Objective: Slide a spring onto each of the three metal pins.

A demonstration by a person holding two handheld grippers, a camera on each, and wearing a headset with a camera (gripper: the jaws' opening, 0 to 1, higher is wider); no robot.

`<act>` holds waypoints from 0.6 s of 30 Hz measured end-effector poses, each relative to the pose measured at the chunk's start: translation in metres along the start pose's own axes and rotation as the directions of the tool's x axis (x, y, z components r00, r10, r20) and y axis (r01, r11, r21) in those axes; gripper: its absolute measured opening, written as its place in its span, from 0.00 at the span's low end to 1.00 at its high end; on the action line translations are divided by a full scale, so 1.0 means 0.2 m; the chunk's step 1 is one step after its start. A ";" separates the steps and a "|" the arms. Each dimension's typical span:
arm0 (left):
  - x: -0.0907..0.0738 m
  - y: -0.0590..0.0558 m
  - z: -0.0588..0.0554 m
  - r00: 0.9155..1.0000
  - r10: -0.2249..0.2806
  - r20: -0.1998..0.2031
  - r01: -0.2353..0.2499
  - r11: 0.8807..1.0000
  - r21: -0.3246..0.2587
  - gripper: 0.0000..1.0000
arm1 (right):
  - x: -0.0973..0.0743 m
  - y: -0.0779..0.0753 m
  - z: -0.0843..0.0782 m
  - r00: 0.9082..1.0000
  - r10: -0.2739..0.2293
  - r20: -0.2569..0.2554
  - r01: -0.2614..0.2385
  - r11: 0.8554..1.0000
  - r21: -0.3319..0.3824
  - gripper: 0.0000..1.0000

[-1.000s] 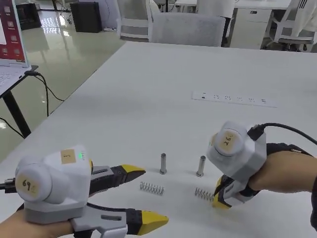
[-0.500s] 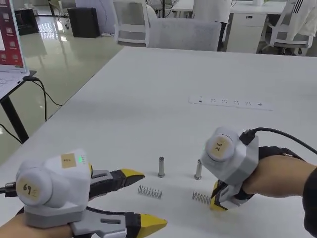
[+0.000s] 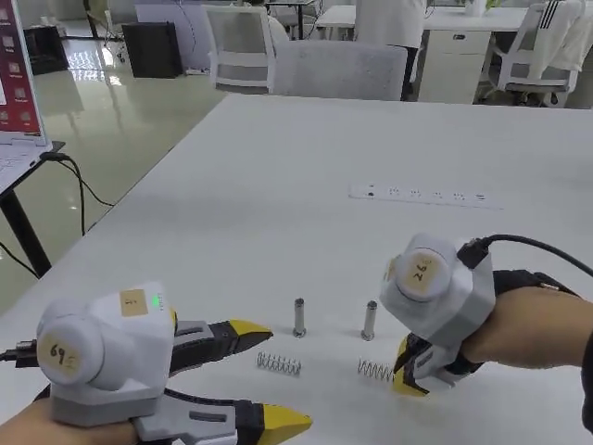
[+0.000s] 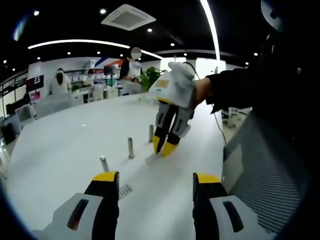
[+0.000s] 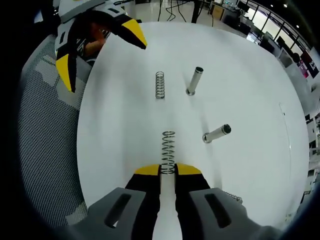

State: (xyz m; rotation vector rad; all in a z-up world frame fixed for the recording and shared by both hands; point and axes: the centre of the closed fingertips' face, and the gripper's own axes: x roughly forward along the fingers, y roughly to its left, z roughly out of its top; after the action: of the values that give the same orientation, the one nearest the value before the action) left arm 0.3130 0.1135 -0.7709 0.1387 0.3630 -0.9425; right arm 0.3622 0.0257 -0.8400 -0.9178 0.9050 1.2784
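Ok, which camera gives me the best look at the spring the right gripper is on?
Right gripper view: the spring runs straight out from the right gripper, one end between its tips. In the head view the gripper hides one end; in the left gripper view it's tiny.

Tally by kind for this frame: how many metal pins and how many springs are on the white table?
3 silver metal pins, all upright
2 coiled wire springs, one pinched by the right claw
Total: 5
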 end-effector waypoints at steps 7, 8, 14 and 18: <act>0.02 0.00 0.04 1.000 -0.022 -0.004 0.022 0.999 0.023 0.53 | -0.11 0.01 0.07 0.999 0.007 0.031 -0.006 1.000 -0.020 0.07; 0.02 -0.01 0.05 1.000 -0.025 -0.004 0.025 0.999 0.026 0.53 | -0.11 0.02 0.07 0.999 0.008 0.033 -0.008 1.000 -0.023 0.07; 0.03 -0.01 0.06 0.999 -0.039 -0.007 0.039 0.998 0.042 0.52 | -0.15 0.04 0.11 0.999 0.008 0.043 -0.006 0.999 -0.048 0.07; 0.03 -0.01 0.07 0.999 -0.045 -0.013 0.045 0.998 0.052 0.52 | -0.16 0.05 0.13 0.999 0.007 0.044 -0.004 0.998 -0.061 0.07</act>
State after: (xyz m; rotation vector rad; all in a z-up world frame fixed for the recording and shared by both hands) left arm 0.3180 0.1038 -0.7605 0.1845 0.3542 -0.9963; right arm 0.3516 0.0384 -0.8004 -0.9317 0.8381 1.3328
